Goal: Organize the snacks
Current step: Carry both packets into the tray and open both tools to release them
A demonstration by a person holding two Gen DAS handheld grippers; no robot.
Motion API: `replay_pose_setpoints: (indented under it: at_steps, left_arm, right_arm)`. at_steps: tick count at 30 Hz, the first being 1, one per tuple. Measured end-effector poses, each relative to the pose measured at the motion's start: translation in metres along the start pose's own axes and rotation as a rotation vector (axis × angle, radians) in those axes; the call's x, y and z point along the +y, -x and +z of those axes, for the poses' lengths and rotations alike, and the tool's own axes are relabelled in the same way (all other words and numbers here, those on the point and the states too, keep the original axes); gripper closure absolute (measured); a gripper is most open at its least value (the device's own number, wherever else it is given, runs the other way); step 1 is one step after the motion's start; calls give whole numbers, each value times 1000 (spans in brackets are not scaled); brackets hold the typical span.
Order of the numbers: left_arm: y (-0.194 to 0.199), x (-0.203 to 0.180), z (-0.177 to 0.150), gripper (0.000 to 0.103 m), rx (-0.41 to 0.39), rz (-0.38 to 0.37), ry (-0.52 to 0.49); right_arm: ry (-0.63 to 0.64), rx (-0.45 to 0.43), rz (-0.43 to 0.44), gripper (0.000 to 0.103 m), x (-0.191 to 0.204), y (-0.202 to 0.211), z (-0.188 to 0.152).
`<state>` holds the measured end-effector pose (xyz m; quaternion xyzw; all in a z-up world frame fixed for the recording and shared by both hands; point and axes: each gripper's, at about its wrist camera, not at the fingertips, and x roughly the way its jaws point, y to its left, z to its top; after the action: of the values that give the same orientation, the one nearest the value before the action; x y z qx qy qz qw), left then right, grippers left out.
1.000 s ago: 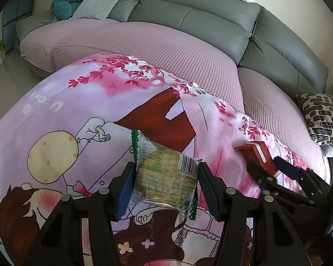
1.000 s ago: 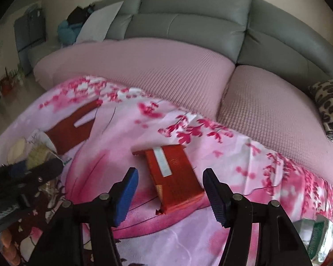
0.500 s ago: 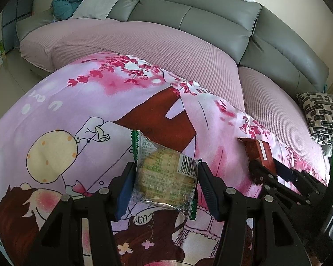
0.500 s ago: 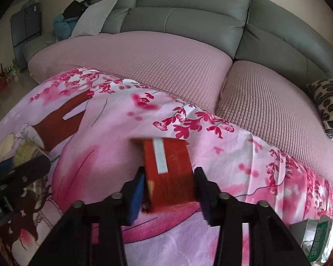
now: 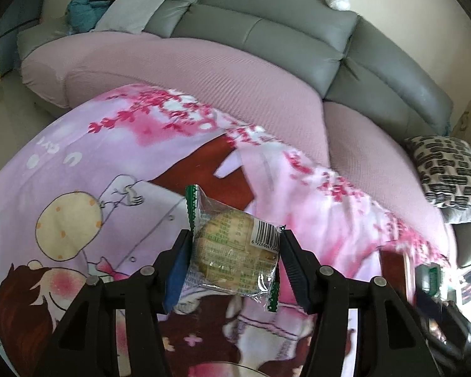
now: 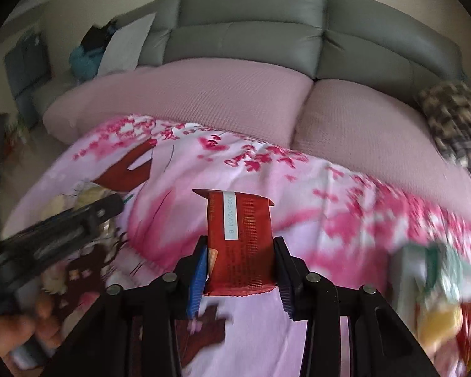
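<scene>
pink cartoon blanket (image 5: 116, 144) underneath. left tool (image 5: 234, 253) clamped on clear-wrapped cake (image 5: 232, 248); right tool (image 6: 240, 259) clamped on red snack pack (image 6: 240, 242).

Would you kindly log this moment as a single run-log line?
left gripper: shut on round cake packet | right gripper: shut on red snack bar | surface: pink blanket

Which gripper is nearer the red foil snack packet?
Right. The right gripper is clamped on the red foil snack packet; the left gripper sits off to its left, holding a clear-wrapped round pastry.
</scene>
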<state>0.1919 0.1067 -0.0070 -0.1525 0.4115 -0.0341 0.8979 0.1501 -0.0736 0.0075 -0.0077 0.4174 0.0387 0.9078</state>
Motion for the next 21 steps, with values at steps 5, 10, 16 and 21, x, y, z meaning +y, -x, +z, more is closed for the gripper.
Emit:
replay_pose_setpoints:
  at_steps: [5, 10, 16, 21]
  left_arm:
    - [26, -38, -1, 45, -38, -101, -82]
    - [46, -109, -13, 45, -19, -282, -225]
    - [54, -209, -52, 45, 86, -480, -399]
    - [51, -266, -86, 45, 165, -521, -503]
  right_arm:
    - [-106, -49, -51, 61, -24, 56, -30]
    - [-203, -86, -191, 61, -70, 99, -49]
    - [-347, -52, -387, 61, -137, 132, -83]
    - [-442, -7, -425, 61, -177, 138, -112]
